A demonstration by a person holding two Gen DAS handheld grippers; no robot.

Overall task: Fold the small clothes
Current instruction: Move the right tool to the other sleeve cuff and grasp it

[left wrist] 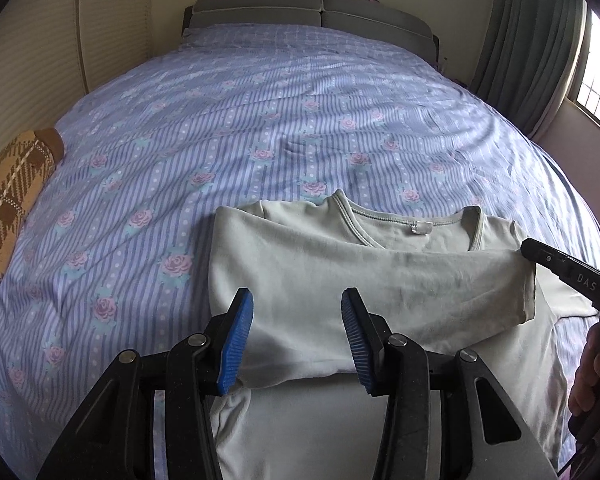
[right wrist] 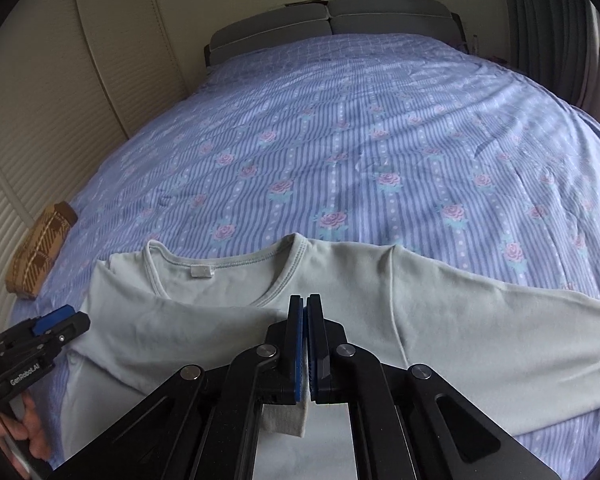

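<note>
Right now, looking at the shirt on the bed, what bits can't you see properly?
- Bottom of the pale shirt: both views, hidden behind the tongs and cut off at the lower edge.
- End of the outstretched sleeve: right wrist view, runs off the right edge.
- Writing on the neck label: too small in both views.
- Tips of the right tongs: pressed shut on a bit of pale cloth, which hides how much is pinched.

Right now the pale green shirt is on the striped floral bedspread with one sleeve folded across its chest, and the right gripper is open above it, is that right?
Not quite. The right gripper is shut, pinching a bit of the pale green shirt between its pads, as the right wrist view shows. The rest holds: the shirt lies on the striped floral bedspread with one sleeve folded across its chest.
</note>
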